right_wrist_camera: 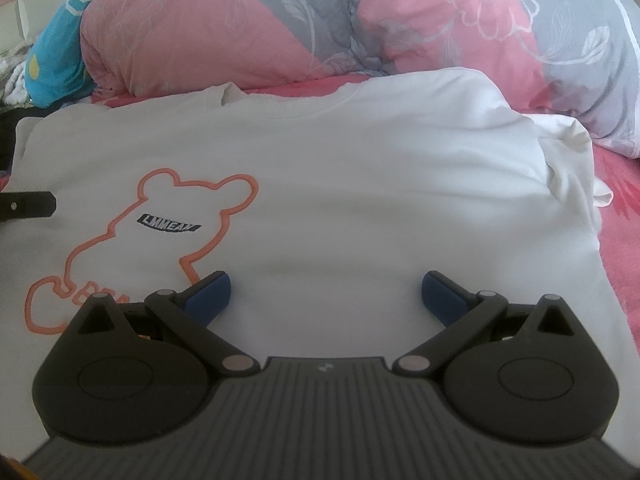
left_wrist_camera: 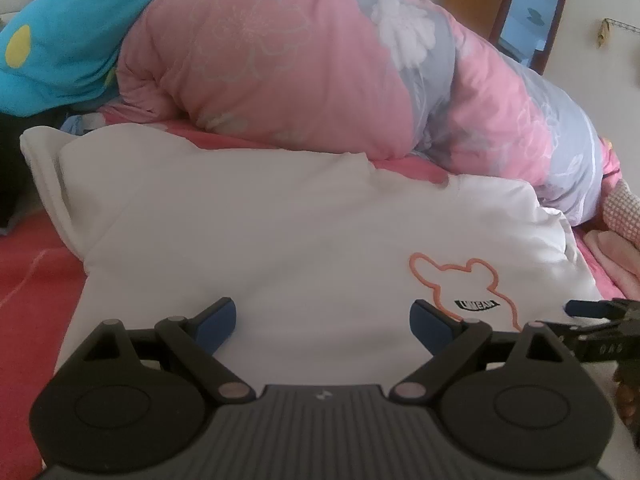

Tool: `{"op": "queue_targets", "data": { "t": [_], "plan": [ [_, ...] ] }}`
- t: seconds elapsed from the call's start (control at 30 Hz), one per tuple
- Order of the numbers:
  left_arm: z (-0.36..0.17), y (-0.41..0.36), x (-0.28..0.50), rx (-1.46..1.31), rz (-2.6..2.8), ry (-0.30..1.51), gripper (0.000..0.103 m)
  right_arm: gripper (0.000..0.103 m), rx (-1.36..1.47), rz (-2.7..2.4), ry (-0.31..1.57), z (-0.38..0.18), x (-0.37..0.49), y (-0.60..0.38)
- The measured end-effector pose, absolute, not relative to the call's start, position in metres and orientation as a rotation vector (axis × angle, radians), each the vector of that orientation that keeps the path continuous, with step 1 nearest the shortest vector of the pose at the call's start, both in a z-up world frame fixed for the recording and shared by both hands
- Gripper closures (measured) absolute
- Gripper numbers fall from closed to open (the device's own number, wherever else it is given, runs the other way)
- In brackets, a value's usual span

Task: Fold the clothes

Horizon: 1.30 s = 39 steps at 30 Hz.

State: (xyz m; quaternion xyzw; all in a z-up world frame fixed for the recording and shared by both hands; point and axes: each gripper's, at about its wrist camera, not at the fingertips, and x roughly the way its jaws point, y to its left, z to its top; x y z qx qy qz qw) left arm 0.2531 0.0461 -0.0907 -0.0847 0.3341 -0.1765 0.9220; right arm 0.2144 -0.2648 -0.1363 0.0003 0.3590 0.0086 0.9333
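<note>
Fingers (left_wrist_camera: 216, 322) wide apart, both grippers | over white shirt (right_wrist_camera: 360, 184) (nothing held)

Bed, pink-red sheet (right_wrist_camera: 600, 208). White T-shirt (right_wrist_camera: 360, 184) flat at centre; floral quilt (right_wrist_camera: 400, 20) bunched at 12 o'clock.

Pink quilt (left_wrist_camera: 260, 64), blue blanket (left_wrist_camera: 60, 40)

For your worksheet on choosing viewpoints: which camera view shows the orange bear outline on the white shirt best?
The right wrist view. There the orange bear outline lies large on the white shirt, head and body showing; only its lower edge is hidden by the right gripper. The left wrist view shows it smaller, off to the right, partly behind the left gripper.
</note>
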Motion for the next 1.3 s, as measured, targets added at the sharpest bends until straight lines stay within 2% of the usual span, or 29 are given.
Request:
{"op": "queue_targets", "data": {
  "t": [0.2,0.37,0.4,0.47,0.53,0.67,0.7,1.03,1.3],
  "plan": [
    [-0.09,0.055,0.254,-0.218,-0.319,0.673,0.008,0.001,-0.03,0.067,0.648,-0.085,0.235,-0.242],
    [-0.09,0.059,0.256,-0.234,-0.29,0.671,0.008,0.002,-0.12,0.184,0.576,-0.055,0.293,-0.197],
    [-0.09,0.058,0.256,-0.23,-0.289,0.67,0.008,0.006,-0.119,0.218,0.585,-0.055,0.307,-0.188],
    [-0.09,0.058,0.256,-0.226,-0.287,0.67,0.008,0.021,-0.115,0.274,0.618,-0.059,0.335,-0.17],
    [-0.09,0.058,0.256,-0.225,-0.286,0.671,0.008,0.044,-0.106,0.31,0.674,-0.069,0.361,-0.154],
    [-0.091,0.057,0.256,-0.227,-0.288,0.674,0.008,0.063,-0.095,0.357,0.802,-0.098,0.406,-0.126],
    [-0.092,0.056,0.256,-0.224,-0.287,0.675,0.008,0.071,-0.1,0.356,0.828,-0.106,0.414,-0.12],
    [-0.093,0.055,0.254,-0.221,-0.286,0.676,0.008,0.079,-0.025,0.255,0.806,-0.114,0.479,-0.11],
    [-0.092,0.054,0.254,-0.225,-0.279,0.675,0.008,0.079,0.023,0.455,0.823,-0.079,0.441,-0.089]
  ]
}}
